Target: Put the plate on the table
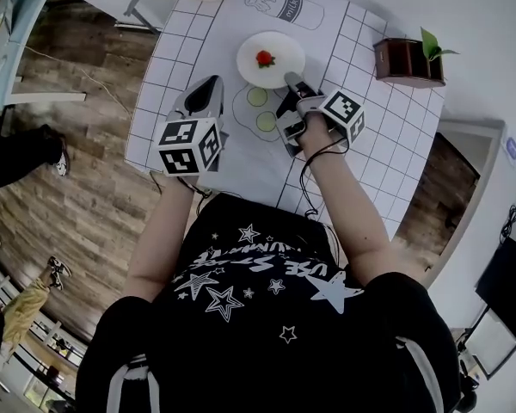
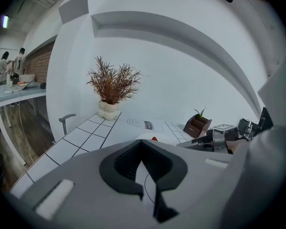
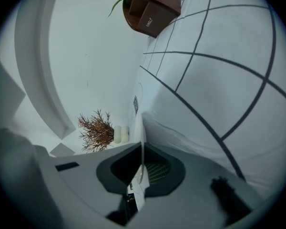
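A white plate point(image 1: 271, 58) with a red strawberry point(image 1: 265, 58) on it lies on the white grid-patterned tablecloth point(image 1: 370, 136). My right gripper point(image 1: 290, 79) reaches the plate's near right rim and is shut on it. In the right gripper view the gripper point(image 3: 143, 146) is turned on its side, and the plate point(image 3: 142, 128) shows as a thin white edge pinched between the jaws. My left gripper point(image 1: 213, 83) hovers to the left of the plate, shut with nothing in it. In the left gripper view the gripper's point(image 2: 142, 143) tips meet, with the plate point(image 2: 148, 137) just beyond them.
A brown planter box point(image 1: 407, 58) with a green sprout stands at the table's right. A dried plant in a white vase point(image 2: 112, 87) stands at the far edge. A milk carton drawing point(image 1: 284, 7) and green circles point(image 1: 258, 97) are printed on the cloth. A person's shoe point(image 1: 58, 157) is on the floor at the left.
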Motion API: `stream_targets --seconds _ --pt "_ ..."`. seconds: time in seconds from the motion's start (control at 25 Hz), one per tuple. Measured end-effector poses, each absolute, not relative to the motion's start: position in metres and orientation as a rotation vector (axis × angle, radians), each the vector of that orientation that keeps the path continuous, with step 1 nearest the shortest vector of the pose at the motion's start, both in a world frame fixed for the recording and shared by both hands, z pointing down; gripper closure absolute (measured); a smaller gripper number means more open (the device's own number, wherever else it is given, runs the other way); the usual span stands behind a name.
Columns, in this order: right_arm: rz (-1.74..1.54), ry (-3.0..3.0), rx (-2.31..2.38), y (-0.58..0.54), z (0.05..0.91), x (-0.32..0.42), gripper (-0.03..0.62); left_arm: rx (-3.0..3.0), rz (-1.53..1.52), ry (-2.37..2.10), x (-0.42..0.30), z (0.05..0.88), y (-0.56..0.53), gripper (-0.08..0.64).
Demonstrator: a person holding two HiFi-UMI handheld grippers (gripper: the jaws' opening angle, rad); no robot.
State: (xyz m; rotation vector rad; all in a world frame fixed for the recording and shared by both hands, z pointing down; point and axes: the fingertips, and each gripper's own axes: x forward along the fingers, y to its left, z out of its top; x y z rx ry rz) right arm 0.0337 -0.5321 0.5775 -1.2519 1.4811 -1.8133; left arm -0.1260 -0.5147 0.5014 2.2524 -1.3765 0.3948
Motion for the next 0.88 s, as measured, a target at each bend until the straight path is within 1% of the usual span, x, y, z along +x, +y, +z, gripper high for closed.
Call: stream_targets --seconds 0.48,0.52,0.6,0.88 --pt "-1.813 1.438 -1.234 -0.538 0.581 0.033 0.568 2.259 0.401 -1.371 -0.118 0.502 -0.516 0.552" --pt "-1.817 1.435 -1.227 -0.538 0.582 0.033 0.557 2.261 0.398 -1.37 -0.118 0.501 -0.514 0.552" --pt "-1.826 1.427 -1.223 -0.537 0.582 0.031 0.506 2.264 0.394 -1.369 -0.119 0.499 -0.512 0.552" --pt "-1.806 1.427 -1.268 -0.529 0.579 0.031 0.483 2.269 0.375 -1.384 -0.122 0.491 -0.503 0.552"
